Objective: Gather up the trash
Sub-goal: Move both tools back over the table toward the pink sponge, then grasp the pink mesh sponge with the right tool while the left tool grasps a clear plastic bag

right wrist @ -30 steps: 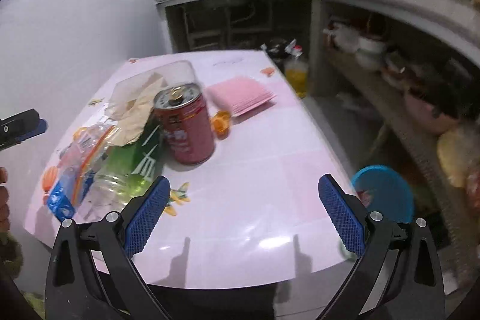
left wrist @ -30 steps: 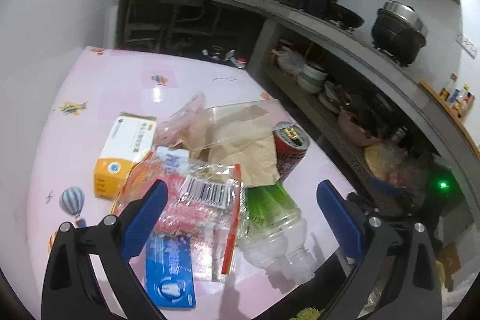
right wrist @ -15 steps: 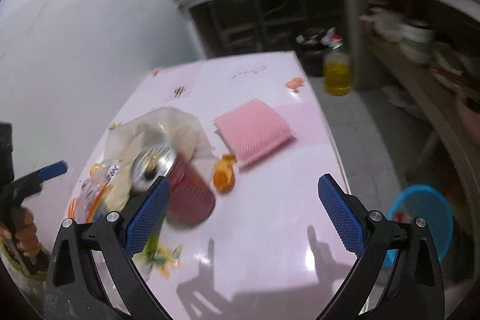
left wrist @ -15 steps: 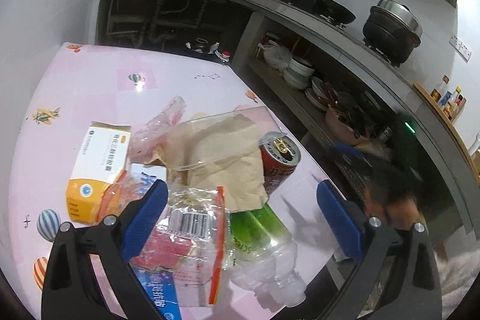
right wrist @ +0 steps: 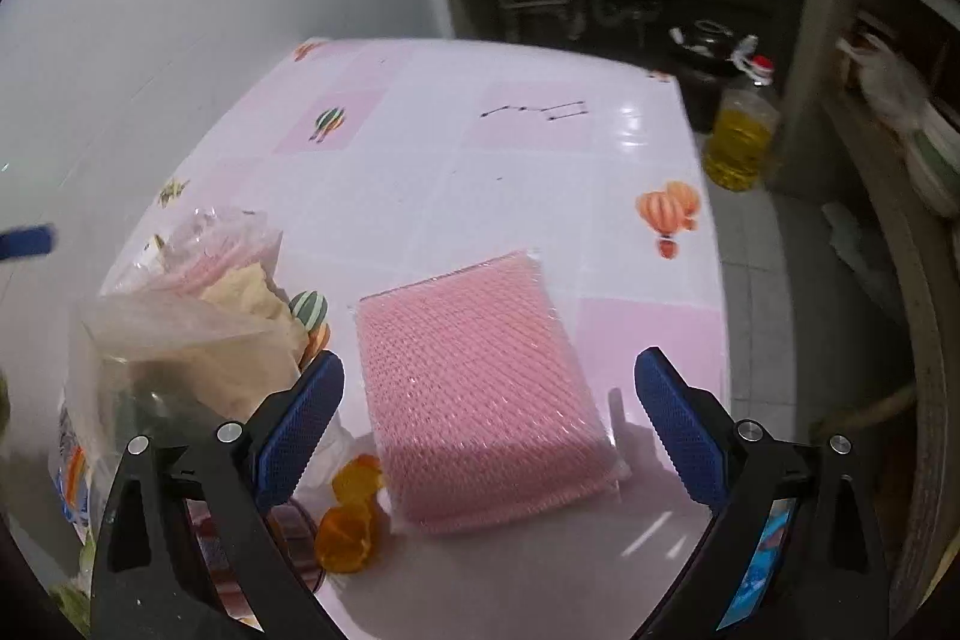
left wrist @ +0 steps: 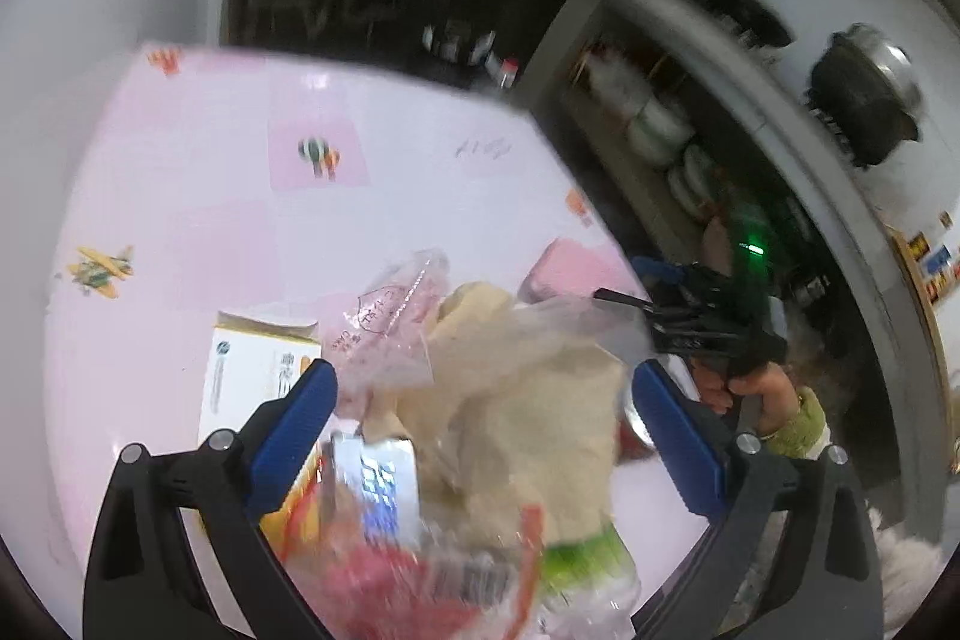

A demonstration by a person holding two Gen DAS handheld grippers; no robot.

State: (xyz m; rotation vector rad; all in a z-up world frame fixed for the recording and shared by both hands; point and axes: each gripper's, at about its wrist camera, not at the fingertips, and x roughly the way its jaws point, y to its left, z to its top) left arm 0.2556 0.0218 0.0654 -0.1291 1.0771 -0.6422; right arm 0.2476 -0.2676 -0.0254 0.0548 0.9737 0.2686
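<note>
- Left hand-held gripper (left wrist: 483, 409) spread wide, blue pads (left wrist: 294, 427) apart, hovering over a heap of trash on the pink worktop (left wrist: 198, 196); nothing pinched.
- Crumpled beige paper (left wrist: 528, 400) between the left fingers, partly inside a clear plastic bag (left wrist: 570, 322).
- Pinkish printed plastic wrapper (left wrist: 390, 334) just left of the paper, overlapping a white and orange carton (left wrist: 246, 370) lying flat.
- Green-labelled clear bottle (left wrist: 585, 568) low in the left view, beside a blurred red and clear wrapper (left wrist: 420, 586); details too smeared to read.
- Right hand-held gripper (right wrist: 486, 412) likewise spread wide, gripping nothing, poised above a pink mesh pad in clear wrap (right wrist: 480, 394) lying flat on the worktop (right wrist: 516, 160).
- Orange peel-like scraps (right wrist: 348, 520) touching the pad's near left corner.
- Same bag-and-paper heap (right wrist: 180, 340) left of the pad, in the right view, close to the left blue pad (right wrist: 300, 418).
- Top of a red can (right wrist: 288, 520) under the left finger, mostly hidden.
- Yellow oil bottle (right wrist: 741, 136) on the floor beyond the worktop's far right corner.
- Dark pot (left wrist: 864, 94) on the kitchen counter, well apart from the trash.
</note>
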